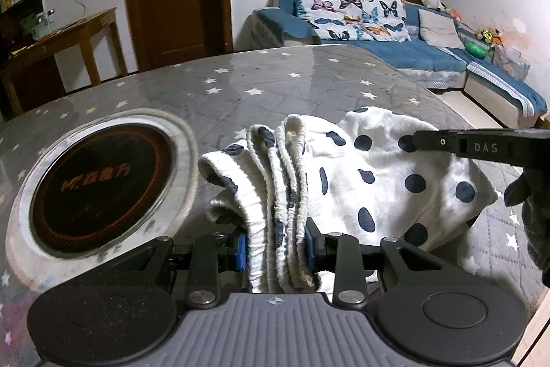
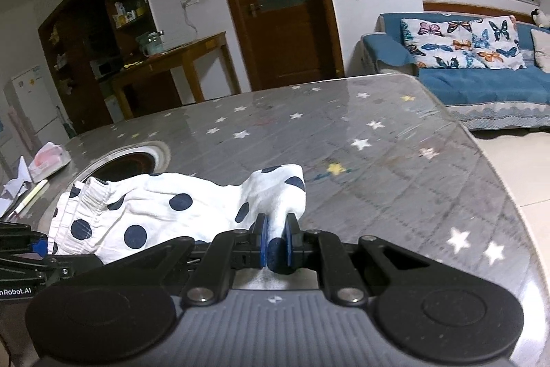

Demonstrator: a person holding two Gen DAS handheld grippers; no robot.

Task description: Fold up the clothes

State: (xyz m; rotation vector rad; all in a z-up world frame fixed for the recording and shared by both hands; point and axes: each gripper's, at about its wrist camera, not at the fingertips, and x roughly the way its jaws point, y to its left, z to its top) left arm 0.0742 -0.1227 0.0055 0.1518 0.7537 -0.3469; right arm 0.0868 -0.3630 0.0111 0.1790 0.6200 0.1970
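On the star-patterned table (image 2: 378, 133), the soft, light dotted shorts (image 1: 361, 181) are being held, the left gripper (image 1: 275, 246) clenched on the gathered waistband (image 1: 275, 160) and the right gripper (image 2: 276, 243) clenched on a hem corner (image 2: 282, 191).

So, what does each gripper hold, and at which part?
Both hold the polka-dot garment: left gripper on its gathered elastic waistband, right gripper on a bunched fabric end.

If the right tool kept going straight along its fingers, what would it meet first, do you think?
Apart from the polka-dot garment that the right tool already pinches, the way looks free: bare star-patterned table lies ahead. Beyond its far edge stands the wooden door, though depth is hard to judge.
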